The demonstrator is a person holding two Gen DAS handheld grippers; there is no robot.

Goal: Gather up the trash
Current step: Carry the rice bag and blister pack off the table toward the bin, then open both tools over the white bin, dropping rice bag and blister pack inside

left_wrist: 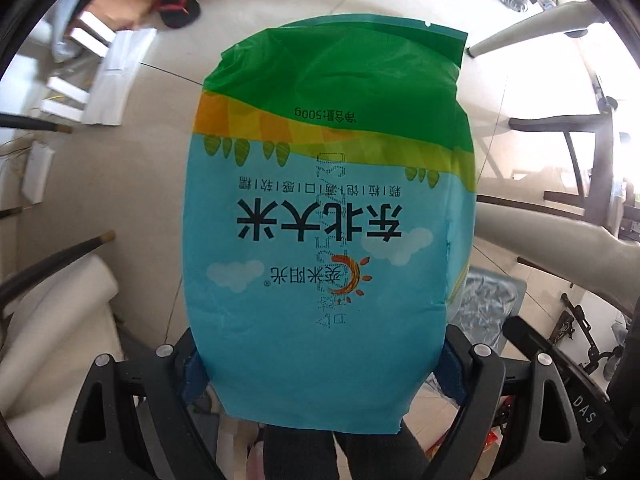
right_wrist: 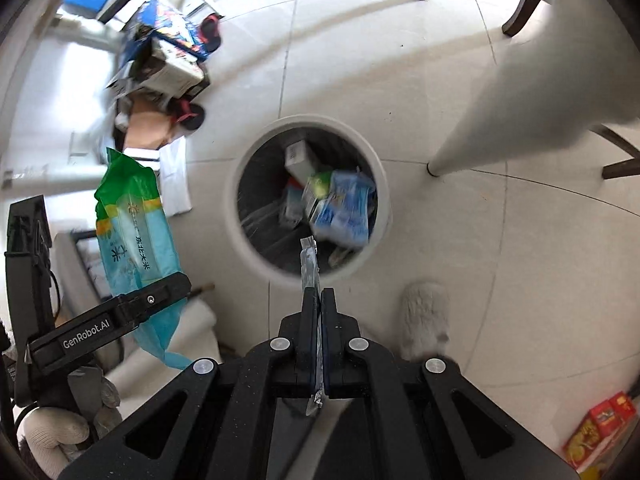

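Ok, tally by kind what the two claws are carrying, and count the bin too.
Rice bag: 1, in the left claw
Thin clear wrapper: 1, in the right claw
Round trash bin: 1
Total: 3

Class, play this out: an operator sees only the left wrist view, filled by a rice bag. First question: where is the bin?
Observer: The bin stands on the floor right of the rice bag, below the right gripper.
Operator: Is it empty?
Observer: No, cartons already lie inside.
Operator: Is the right gripper free?
Observer: No, it is shut on a thin clear wrapper, which hangs over the bin's near rim.
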